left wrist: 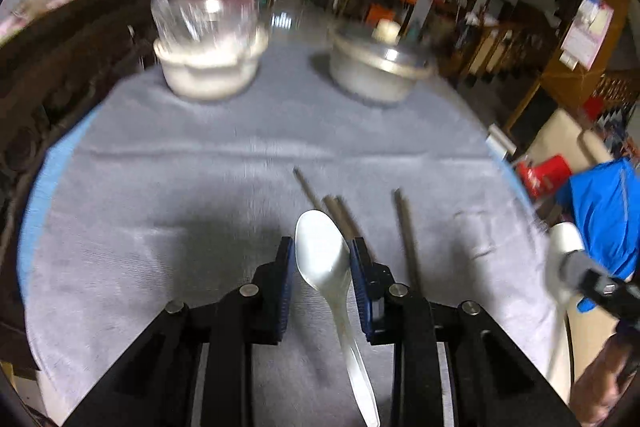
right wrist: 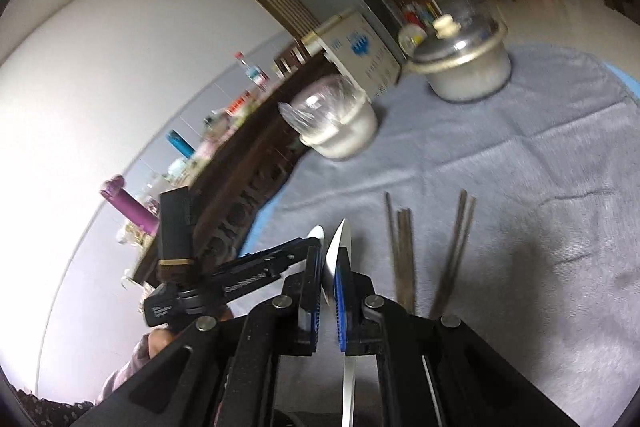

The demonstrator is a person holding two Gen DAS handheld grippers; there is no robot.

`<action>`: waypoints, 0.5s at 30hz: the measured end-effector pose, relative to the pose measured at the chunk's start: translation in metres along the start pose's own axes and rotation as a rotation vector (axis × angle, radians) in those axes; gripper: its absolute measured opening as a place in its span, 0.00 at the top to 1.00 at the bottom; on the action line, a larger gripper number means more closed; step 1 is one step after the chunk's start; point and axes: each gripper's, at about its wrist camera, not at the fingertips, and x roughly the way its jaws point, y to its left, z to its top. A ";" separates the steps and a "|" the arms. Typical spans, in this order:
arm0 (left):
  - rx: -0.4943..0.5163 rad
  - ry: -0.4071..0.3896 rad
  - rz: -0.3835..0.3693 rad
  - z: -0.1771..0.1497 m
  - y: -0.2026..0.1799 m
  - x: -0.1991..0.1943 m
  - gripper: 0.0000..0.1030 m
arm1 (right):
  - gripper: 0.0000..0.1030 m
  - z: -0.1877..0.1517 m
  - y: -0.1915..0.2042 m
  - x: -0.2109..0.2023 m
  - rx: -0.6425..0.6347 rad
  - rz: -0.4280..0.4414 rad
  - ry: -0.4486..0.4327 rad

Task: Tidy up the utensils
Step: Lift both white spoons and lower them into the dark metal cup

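Left gripper: white spoon between part-open jaws, contact unclear. Right gripper: clamps second spoon. Chopsticks: count unclear.

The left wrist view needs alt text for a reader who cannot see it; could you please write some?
The left gripper frames a white plastic spoon between its blue pads, above a grey cloth-covered table. Dark chopsticks lie just beyond it; a white bowl and a lidded metal pot stand at the far edge.

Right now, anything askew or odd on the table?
Yes: the chopsticks lie loose and splayed on the cloth, not paired. Each gripper, left and right, has a white spoon between its fingers.
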 end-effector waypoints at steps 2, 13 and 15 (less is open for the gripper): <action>-0.001 -0.051 -0.007 -0.001 -0.007 -0.022 0.72 | 0.93 -0.006 0.011 -0.013 0.000 0.024 -0.060; -0.002 -0.331 0.026 -0.046 -0.052 -0.100 0.72 | 0.93 -0.048 0.046 -0.054 -0.015 0.091 -0.295; 0.002 -0.383 0.058 -0.057 -0.057 -0.106 0.72 | 0.93 -0.057 0.047 -0.056 -0.019 0.081 -0.330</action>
